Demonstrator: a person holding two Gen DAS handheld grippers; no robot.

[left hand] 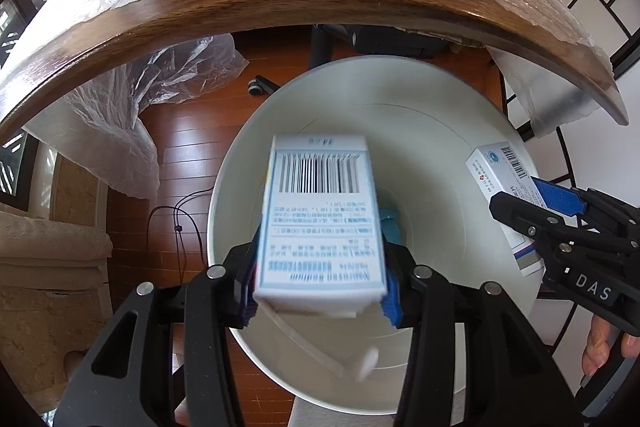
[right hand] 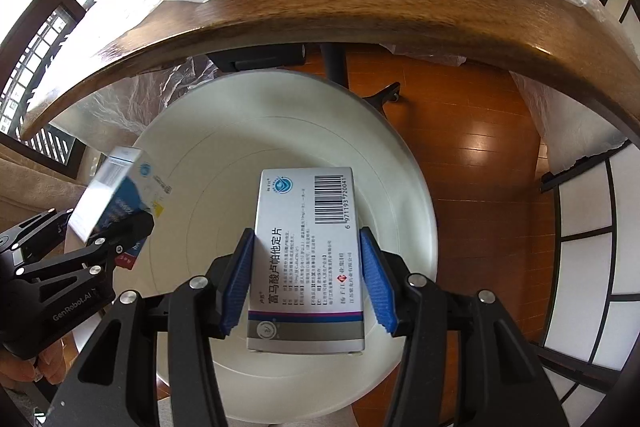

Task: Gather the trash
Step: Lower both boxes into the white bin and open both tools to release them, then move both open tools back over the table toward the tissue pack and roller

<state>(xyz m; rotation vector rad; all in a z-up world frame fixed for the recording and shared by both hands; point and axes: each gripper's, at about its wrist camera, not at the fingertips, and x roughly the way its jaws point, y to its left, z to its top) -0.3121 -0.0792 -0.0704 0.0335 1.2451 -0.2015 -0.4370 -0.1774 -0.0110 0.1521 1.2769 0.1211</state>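
Both grippers w/ boxes over white bin (right hand: 400,163).
Left gripper (left hand: 320,291) clamps barcode box (left hand: 320,219); right gripper (right hand: 308,283) clamps medicine box (right hand: 308,259), both above bin beside wood table (right hand: 360,15).

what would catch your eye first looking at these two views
Two white medicine boxes, one clamped in each hand-held gripper: the left box and the right box. Both hang over a white bin standing on the wooden floor, just below the plastic-covered table edge.
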